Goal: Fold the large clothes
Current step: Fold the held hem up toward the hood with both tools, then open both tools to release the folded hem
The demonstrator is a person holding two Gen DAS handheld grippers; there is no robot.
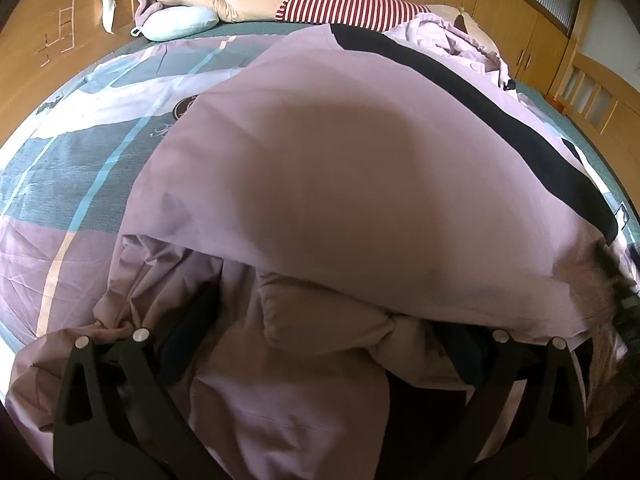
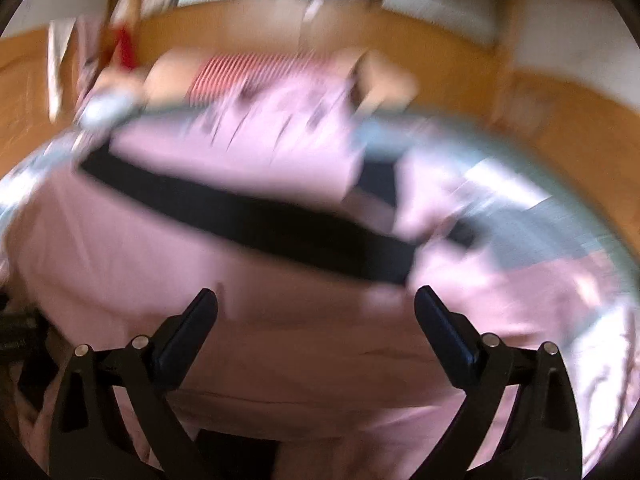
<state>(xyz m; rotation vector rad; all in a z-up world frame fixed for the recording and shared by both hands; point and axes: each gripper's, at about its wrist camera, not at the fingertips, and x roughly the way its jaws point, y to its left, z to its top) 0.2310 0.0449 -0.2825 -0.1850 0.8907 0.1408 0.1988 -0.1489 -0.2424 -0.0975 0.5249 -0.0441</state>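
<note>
The pink coat (image 1: pixel 360 168) lies on the bed (image 1: pixel 60 184). The left gripper (image 1: pixel 320 344) pinches a bunched fold of it; the right gripper (image 2: pixel 316 300) hangs spread above the cloth. Carry the pinched fold across level, keep it taut, and pin the far edge with the right.

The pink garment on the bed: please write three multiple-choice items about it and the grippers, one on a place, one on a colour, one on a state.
1. Where does the striped cushion lie?
A. at the far edge of the bed
B. on the floor
C. between the right fingers

2. What colour is the band across the pink garment?
A. yellow
B. black
C. red

3. How are the right gripper's fingers?
A. closed on cloth
B. hidden
C. spread apart, holding nothing

Answers:
1 A: the striped cushion lies beyond the pink garment, by the wardrobe doors.
2 B: the band is black.
3 C: the right gripper shows an empty gap, while cloth bunches between the left gripper's fingers.
</note>
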